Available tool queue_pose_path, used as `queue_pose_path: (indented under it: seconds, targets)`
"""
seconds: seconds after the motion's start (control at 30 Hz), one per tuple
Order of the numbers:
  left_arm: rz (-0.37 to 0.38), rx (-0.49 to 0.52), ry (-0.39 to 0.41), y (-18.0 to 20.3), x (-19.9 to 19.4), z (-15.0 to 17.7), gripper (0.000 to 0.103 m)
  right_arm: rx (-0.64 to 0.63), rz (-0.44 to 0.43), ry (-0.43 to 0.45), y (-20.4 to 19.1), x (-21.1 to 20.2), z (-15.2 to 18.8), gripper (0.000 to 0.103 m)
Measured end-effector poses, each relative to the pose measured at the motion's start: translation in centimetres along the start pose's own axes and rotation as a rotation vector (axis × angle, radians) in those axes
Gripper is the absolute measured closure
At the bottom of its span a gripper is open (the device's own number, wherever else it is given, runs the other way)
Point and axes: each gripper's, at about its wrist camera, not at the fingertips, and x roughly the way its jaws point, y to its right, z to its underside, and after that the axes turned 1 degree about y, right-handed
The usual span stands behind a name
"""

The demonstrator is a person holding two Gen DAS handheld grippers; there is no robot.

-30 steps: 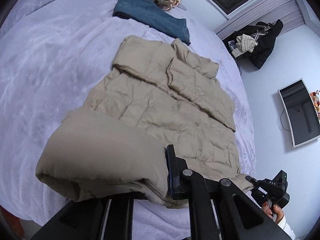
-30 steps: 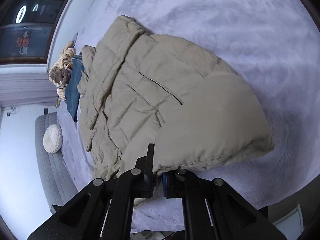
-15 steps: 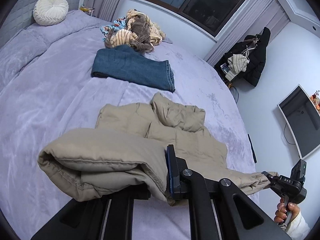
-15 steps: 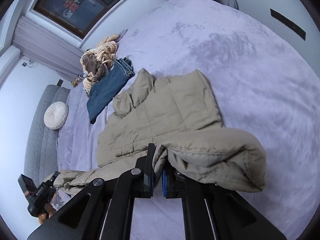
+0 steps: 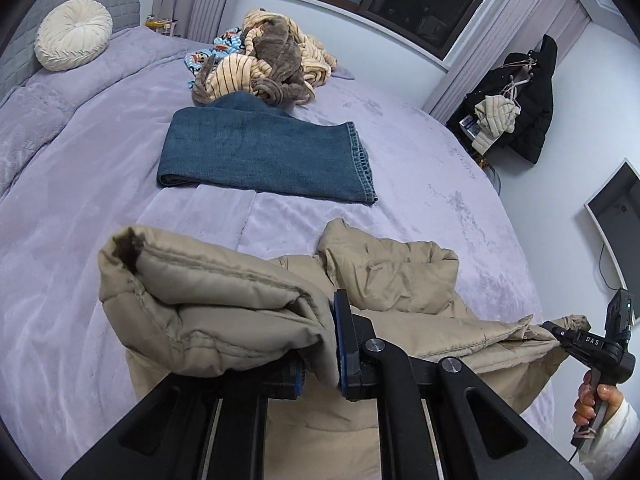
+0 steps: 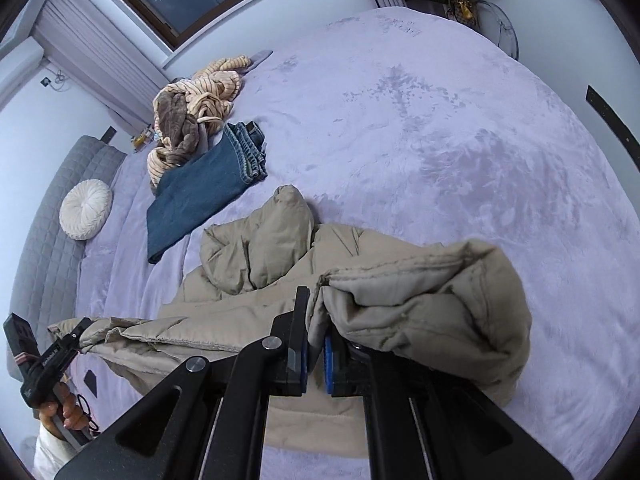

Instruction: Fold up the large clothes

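A beige puffer jacket lies on the lilac bed, its hem lifted off the cover and stretched between the two grippers. My left gripper is shut on the hem's left corner, which bunches over the left finger. My right gripper is shut on the hem's right corner. Each gripper shows in the other's view: the right one at the far right, the left one at the far left. The jacket's collar end rests on the bed.
Folded blue jeans lie beyond the jacket, with a heap of striped and brown clothes behind them. A round white cushion leans on the grey headboard. A dark coat hangs at the right wall near a monitor.
Both grippers have lifted the jacket's hem and carried it toward the collar end. The views tilted up from the flat jacket to the far bed and window.
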Motion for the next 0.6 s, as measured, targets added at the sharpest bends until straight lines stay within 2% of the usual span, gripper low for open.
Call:
queue_pose_path:
  seconds: [0.23, 0.37, 0.47, 0.57, 0.6]
  targets:
    - [-0.070, -0.008, -0.107, -2.6, 10.3, -0.1, 0.090, 0.082, 0.035, -0.054, 2.0, 8.9, -1.4, 0.097]
    - [-0.113, -0.010, -0.153, -3.4, 14.6, 0.5, 0.090, 0.145, 0.037, -0.095, 3.7, 13.0, -1.4, 0.097]
    - [-0.137, -0.017, -0.173, -3.5, 16.1, 0.3, 0.089, 0.164, 0.027, -0.105, 4.2, 14.3, -1.7, 0.097]
    - [-0.136, -0.018, -0.180, -3.4, 15.9, -0.1, 0.089, 0.167, 0.011, -0.122, 4.3, 14.5, -2.1, 0.095]
    - [-0.131, -0.013, -0.179, -3.4, 15.4, -0.2, 0.084, 0.165, 0.005, -0.130, 4.3, 14.3, -2.3, 0.094]
